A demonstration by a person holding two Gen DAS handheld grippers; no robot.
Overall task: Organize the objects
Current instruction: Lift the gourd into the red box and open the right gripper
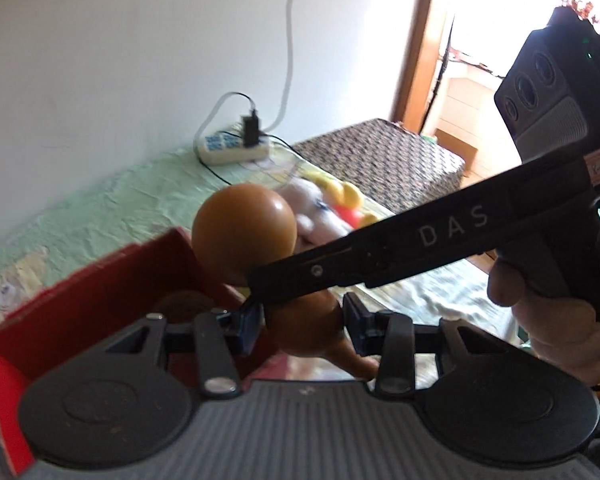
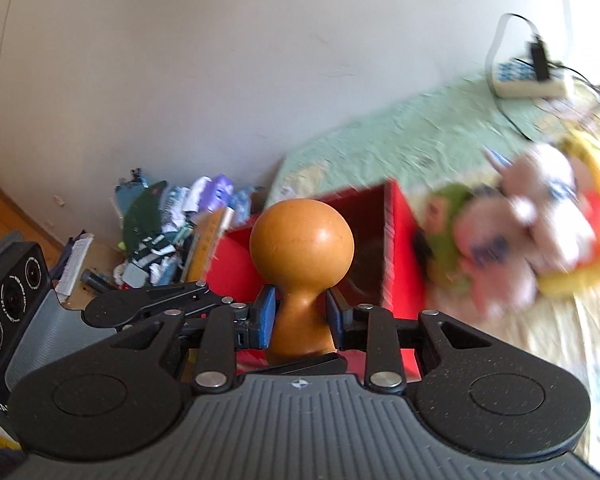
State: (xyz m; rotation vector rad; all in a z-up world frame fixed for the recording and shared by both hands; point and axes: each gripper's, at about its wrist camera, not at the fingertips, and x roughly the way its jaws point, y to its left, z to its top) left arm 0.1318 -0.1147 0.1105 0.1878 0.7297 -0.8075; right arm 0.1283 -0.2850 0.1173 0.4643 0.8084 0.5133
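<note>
One pale green crumpled bedsheet (image 2: 400, 140), one red cardboard box (image 2: 396, 248) on it, plush toys blurred, count unclear. One glossy brown gourd-shaped wooden piece (image 2: 302, 240) held in the air over the box. Both grippers clamp it: right gripper (image 2: 300, 316) at the neck, left gripper (image 1: 300, 320) lower down. Looks rigid, light, slick; neck is the safest hold.

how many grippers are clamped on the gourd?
2. The left gripper pinches the gourd's lower bulb; the right gripper pinches its narrow neck, below the round top. Neither is hidden.
</note>
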